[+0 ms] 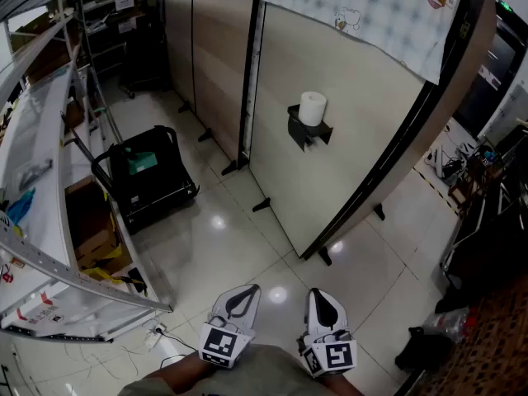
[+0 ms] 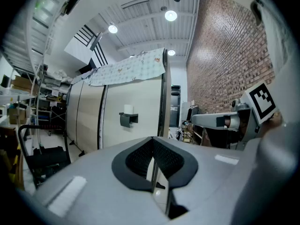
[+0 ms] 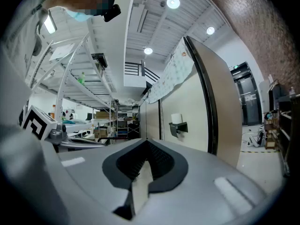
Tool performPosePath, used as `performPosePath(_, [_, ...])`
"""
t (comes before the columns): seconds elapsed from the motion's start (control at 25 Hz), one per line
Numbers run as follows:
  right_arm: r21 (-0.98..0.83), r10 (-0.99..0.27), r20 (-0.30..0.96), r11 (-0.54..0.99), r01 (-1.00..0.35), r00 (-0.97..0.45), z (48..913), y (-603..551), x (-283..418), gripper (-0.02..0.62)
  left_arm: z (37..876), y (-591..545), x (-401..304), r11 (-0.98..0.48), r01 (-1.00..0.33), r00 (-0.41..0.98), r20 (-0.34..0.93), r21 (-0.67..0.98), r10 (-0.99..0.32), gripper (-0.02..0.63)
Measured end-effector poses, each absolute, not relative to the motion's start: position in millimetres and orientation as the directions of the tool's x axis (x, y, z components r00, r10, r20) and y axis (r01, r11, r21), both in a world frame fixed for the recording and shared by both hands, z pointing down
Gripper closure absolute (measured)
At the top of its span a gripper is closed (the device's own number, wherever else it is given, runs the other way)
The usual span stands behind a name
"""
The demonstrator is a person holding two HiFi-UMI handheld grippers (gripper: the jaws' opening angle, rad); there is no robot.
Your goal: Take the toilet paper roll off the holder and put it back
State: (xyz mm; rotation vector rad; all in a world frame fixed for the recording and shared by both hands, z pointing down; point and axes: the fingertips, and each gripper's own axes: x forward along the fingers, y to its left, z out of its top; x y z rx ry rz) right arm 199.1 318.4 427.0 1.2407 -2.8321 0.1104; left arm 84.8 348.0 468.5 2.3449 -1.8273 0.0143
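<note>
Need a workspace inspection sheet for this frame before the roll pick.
Surface: glossy tiled floor.
Job's things: toilet paper roll upright on black holder, fixed to beige partition.
Clutter: black cart and boxes by shelving rack.
Grippers: left gripper and right gripper shut, empty, held low, far from the roll.
Cables: white cables on floor, lower left; tangle at right.
Surroundings: brick wall, ceiling lights.

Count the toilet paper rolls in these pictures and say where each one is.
1. The toilet paper roll stands upright on the black holder fixed to the beige partition. More could be hidden on the cluttered shelves at left.
</note>
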Motion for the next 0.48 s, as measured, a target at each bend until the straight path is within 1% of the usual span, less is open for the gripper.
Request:
performPosePath(0.16, [-0.036, -0.743, 0.051, 0.666, -0.745, -0.667, 418, 287, 141, 0.597, 455, 322, 20, -0.237, -0.964, 0.247, 0.086, 0.118, -0.965, 0.598])
performPosePath(0.28, [-0.038, -0.746, 0.044, 0.664, -0.747, -0.665, 412, 268, 107, 0.597, 453, 306, -22, -0.220, -0.970, 0.230, 0.094, 0.106, -0.969, 0.598])
performPosePath(0.48, [-0.010, -0.735, 0.082, 0.674, -0.738, -0.673, 407, 236, 78, 0.597, 454, 282, -58, -0.191, -0.971, 0.206, 0.096, 0.147, -0.974, 0.598])
